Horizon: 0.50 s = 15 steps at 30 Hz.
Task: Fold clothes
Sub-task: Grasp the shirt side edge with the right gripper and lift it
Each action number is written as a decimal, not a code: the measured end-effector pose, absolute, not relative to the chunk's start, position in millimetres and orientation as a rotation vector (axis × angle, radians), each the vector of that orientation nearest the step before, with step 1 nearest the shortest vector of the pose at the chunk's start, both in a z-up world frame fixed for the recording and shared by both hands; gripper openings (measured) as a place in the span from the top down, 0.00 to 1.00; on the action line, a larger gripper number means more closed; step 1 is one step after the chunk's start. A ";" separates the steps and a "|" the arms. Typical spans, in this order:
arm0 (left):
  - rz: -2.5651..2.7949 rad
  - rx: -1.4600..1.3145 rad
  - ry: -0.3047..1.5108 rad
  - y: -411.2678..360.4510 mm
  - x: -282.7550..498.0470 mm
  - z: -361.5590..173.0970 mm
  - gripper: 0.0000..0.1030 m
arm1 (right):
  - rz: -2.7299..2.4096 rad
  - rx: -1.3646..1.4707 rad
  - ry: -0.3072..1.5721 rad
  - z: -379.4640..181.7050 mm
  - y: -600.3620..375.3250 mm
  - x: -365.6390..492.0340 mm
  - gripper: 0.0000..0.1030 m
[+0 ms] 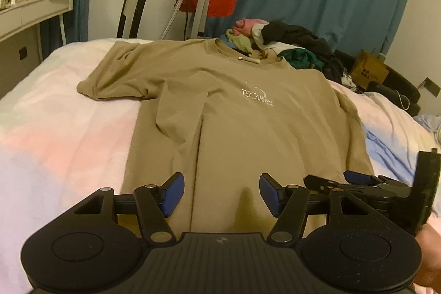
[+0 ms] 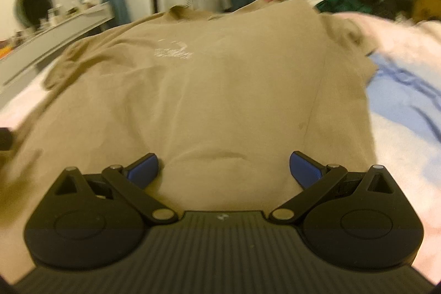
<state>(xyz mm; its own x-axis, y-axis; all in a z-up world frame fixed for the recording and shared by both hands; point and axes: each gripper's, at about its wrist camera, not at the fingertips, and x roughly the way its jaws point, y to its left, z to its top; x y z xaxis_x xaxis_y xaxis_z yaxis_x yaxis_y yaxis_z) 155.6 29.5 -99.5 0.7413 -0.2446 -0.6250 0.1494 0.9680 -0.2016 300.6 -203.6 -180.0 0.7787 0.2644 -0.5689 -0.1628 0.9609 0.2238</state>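
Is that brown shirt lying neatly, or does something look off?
Mostly flat, but the tan T-shirt has its left-hand sleeve bunched and a long crease running down the front. Both grippers hang open above its hem.

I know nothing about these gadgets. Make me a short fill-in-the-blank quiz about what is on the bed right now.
1. The tan T-shirt lies spread flat with its printed side facing ____.
2. The left gripper and the right gripper both have their jaws ____, with no cloth pinched.
3. Both grippers are at the shirt's ____ edge, opposite the collar.
4. The pile of clothes lies beyond the shirt's ____.

Missing words: up; open; bottom; collar
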 end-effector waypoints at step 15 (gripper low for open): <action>-0.256 -0.264 0.712 35.9 178.1 -117.0 0.38 | -0.213 0.885 0.472 -159.7 -388.5 404.1 0.48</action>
